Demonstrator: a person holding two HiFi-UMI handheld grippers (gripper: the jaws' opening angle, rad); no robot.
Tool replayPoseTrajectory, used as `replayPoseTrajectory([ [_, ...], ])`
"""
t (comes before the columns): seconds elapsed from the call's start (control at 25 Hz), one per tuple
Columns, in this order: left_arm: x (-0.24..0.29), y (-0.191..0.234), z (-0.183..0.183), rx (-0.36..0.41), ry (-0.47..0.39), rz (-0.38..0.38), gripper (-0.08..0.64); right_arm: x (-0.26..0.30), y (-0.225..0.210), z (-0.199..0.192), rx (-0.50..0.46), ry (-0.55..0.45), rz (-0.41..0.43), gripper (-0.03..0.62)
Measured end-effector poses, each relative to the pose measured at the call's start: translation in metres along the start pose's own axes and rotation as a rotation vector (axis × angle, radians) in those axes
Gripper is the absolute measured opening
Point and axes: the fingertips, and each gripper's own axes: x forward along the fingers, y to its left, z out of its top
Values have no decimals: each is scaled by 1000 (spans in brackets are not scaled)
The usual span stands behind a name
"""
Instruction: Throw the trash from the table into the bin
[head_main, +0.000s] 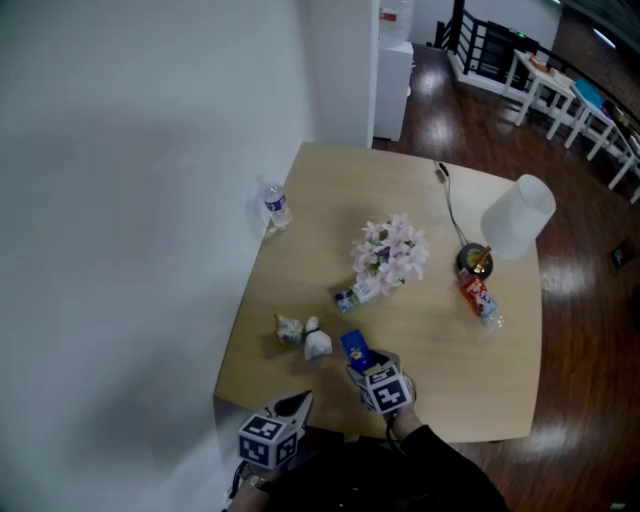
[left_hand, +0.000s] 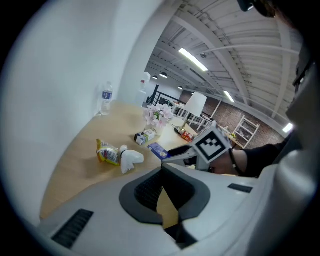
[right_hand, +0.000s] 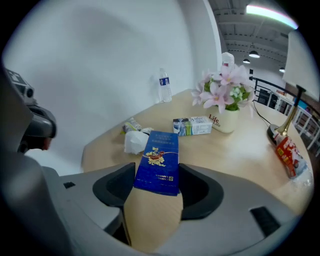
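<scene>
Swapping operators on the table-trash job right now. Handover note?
Left gripper: shut, nothing in it, at the near corner of the table.
Right gripper: closed on the blue packet, near the front edge.
Still on the table: white tissue with the snack wrapper beside it, small carton by the flower vase, red packet at the lamp base, water bottle by the wall.
Done: nothing visibly binned; no bin shows in any view.
Left: bin the blue packet, then the rest. It is unclear whether the bottle counts as trash.
</scene>
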Motion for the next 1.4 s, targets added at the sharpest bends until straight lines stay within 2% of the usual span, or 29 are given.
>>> replayPoseTrajectory([
  [0.2,11,-20,-7,116,15,-68,0,-74,22,-19,53,-63,32,284],
  [0.36,19,-41,-14,156,28,-136,0,-105,25,-47,103,-72,-27,284],
  [0.64,37,-81,-20,281,55,-236,0,-148,14,-95,191,-80,-121,284],
  [0.84,50,-127,-23,341,74,-276,1,-175,-3,-111,248,-147,-130,284],
  [1.08,98,-216,-36,439,120,-331,2,-219,-61,-174,313,-187,-160,284],
  [1.24,135,-307,-52,473,167,-399,2,-274,-110,-232,403,-217,-199,284],
  [1.4,173,-398,-77,558,227,-468,2,-315,-161,-291,498,-252,-234,284],
])
